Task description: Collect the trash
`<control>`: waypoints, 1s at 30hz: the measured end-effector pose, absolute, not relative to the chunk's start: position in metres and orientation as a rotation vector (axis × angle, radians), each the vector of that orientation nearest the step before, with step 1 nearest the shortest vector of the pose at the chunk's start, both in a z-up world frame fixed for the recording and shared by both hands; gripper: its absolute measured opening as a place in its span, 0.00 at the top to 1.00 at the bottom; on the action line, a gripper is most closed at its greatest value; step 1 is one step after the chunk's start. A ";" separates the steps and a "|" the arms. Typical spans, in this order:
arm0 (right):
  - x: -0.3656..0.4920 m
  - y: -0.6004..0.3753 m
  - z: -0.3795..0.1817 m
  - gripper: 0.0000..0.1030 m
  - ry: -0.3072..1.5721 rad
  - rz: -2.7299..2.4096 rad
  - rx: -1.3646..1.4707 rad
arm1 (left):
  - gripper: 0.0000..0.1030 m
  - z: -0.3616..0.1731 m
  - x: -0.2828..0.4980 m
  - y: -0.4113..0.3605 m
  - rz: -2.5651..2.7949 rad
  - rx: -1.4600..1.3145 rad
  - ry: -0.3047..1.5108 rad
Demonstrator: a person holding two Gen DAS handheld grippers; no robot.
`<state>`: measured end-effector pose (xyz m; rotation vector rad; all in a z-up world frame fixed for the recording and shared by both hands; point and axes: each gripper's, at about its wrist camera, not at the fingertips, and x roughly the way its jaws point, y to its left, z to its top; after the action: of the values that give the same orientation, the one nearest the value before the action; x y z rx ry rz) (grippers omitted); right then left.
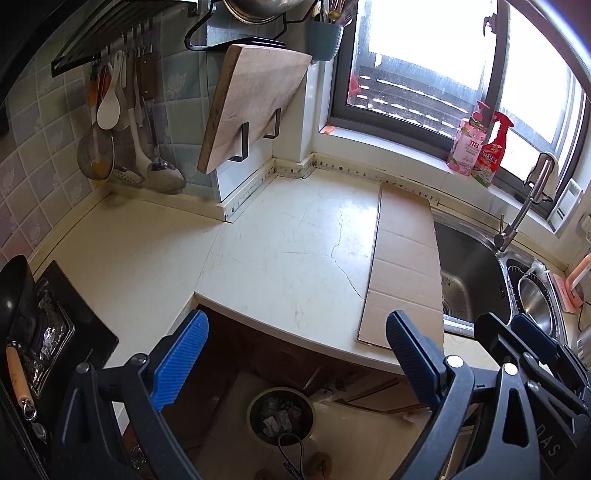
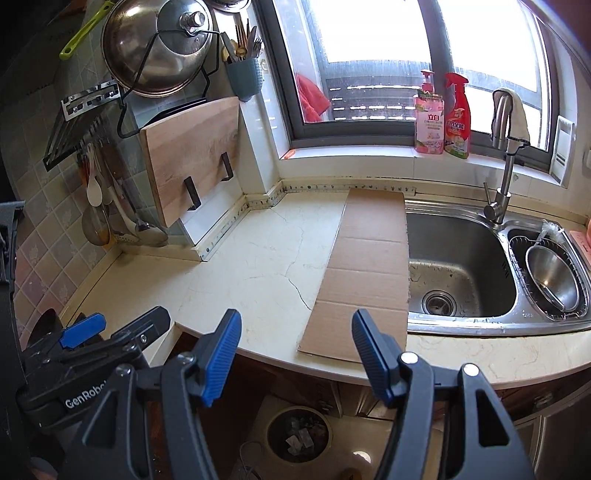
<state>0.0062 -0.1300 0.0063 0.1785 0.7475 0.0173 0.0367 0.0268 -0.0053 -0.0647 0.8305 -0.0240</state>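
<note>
Both grippers, left and "GenRobot"-marked right, hold jaws spread, pinching nothing

The round dark trash bin on the floor holds crumpled pale scraps too small to identify; in the right wrist view its near rim is partly hidden by the right gripper. The black pan on the stove is cut off by the left edge. The steel pot lid is cropped at the top. Labels on the pink soap bottle and red spray bottle are too small to read. Beyond the window, glare washes out everything.
</note>
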 end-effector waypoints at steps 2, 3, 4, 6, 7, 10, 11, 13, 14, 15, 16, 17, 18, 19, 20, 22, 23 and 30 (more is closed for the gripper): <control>0.007 -0.130 0.006 0.39 0.750 0.019 0.177 | 0.07 -0.006 0.036 0.026 -0.022 -0.066 0.833; 0.007 -0.131 0.006 0.39 0.750 0.021 0.176 | 0.07 -0.006 0.036 0.026 -0.021 -0.066 0.833; 0.007 -0.131 0.005 0.39 0.751 0.022 0.175 | 0.07 -0.006 0.037 0.026 -0.020 -0.066 0.834; 0.007 -0.130 0.006 0.39 0.750 0.021 0.176 | 0.07 -0.006 0.036 0.026 -0.017 -0.067 0.835; 0.007 -0.130 0.006 0.39 0.750 0.021 0.176 | 0.07 -0.006 0.036 0.026 -0.017 -0.067 0.835; 0.007 -0.130 0.005 0.39 0.749 0.020 0.177 | 0.07 -0.006 0.036 0.026 -0.018 -0.065 0.834; 0.007 -0.130 0.006 0.39 0.749 0.019 0.177 | 0.07 -0.006 0.036 0.026 -0.017 -0.065 0.833; 0.008 -0.130 0.006 0.39 0.749 0.022 0.177 | 0.07 -0.006 0.036 0.025 -0.017 -0.064 0.834; 0.008 -0.130 0.006 0.39 0.749 0.021 0.177 | 0.07 -0.007 0.036 0.025 -0.018 -0.065 0.835; 0.008 -0.130 0.006 0.39 0.749 0.021 0.177 | 0.07 -0.006 0.036 0.025 -0.017 -0.065 0.835; 0.008 -0.130 0.006 0.39 0.749 0.022 0.177 | 0.07 -0.006 0.036 0.025 -0.017 -0.064 0.835; 0.008 -0.131 0.006 0.39 0.750 0.022 0.177 | 0.07 -0.007 0.036 0.025 -0.016 -0.063 0.836; 0.008 -0.131 0.006 0.39 0.750 0.022 0.177 | 0.07 -0.006 0.036 0.025 -0.016 -0.064 0.836; 0.008 -0.131 0.006 0.39 0.751 0.024 0.177 | 0.07 -0.006 0.036 0.025 -0.016 -0.065 0.836; 0.008 -0.131 0.006 0.39 0.751 0.024 0.177 | 0.07 -0.006 0.035 0.024 -0.016 -0.064 0.836; 0.008 -0.131 0.006 0.39 0.751 0.023 0.176 | 0.07 -0.006 0.035 0.024 -0.015 -0.064 0.835; 0.008 -0.131 0.006 0.39 0.750 0.023 0.177 | 0.07 -0.006 0.035 0.024 -0.015 -0.064 0.835; 0.008 -0.130 0.006 0.39 0.752 0.025 0.178 | 0.07 -0.007 0.036 0.023 -0.010 -0.062 0.838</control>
<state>0.0079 -0.1304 0.0056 0.1780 0.7524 0.0247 0.0355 0.0226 -0.0073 -0.0617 0.8385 -0.0102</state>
